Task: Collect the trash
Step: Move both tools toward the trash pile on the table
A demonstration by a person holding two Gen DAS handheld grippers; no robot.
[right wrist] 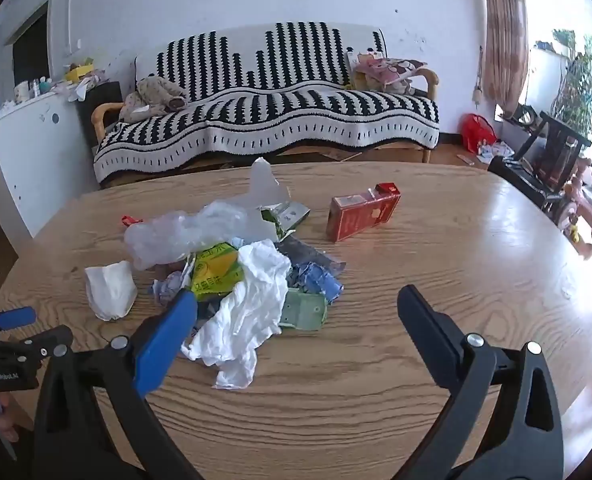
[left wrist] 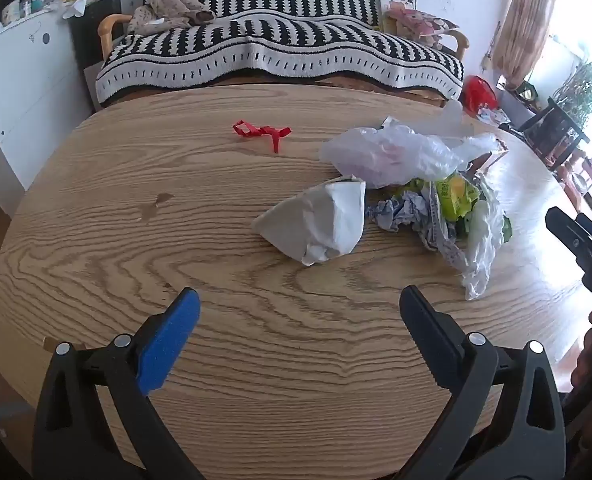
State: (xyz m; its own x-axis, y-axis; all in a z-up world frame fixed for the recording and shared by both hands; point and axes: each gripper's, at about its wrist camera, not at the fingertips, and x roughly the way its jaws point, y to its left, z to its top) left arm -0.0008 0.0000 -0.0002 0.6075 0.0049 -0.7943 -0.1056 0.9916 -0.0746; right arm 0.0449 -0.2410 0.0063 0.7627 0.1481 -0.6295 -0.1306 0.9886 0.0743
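A heap of trash lies on the wooden table [left wrist: 136,208]: a clear plastic bag [left wrist: 392,152], a yellow-green wrapper [right wrist: 216,270], crumpled white paper [right wrist: 252,316] and blue scraps [right wrist: 316,284]. A folded white wrapper [left wrist: 320,224] lies apart on the heap's left, also seen in the right wrist view as the white wrapper [right wrist: 110,292]. A red ribbon [left wrist: 262,133] lies farther back. A red carton [right wrist: 362,210] rests behind the heap. My left gripper [left wrist: 300,300] hovers open, short of the white wrapper. My right gripper [right wrist: 296,300] stands open, nothing between its fingers, its blue pad [right wrist: 164,344] at the heap's near edge.
Behind the table stands a sofa [right wrist: 264,120] under a black-and-white striped cover. A white cabinet [right wrist: 28,152] is at the left, a red bag [right wrist: 476,130] and dark furniture [right wrist: 552,152] on the floor at the right. The other gripper [left wrist: 584,248] shows at the right edge.
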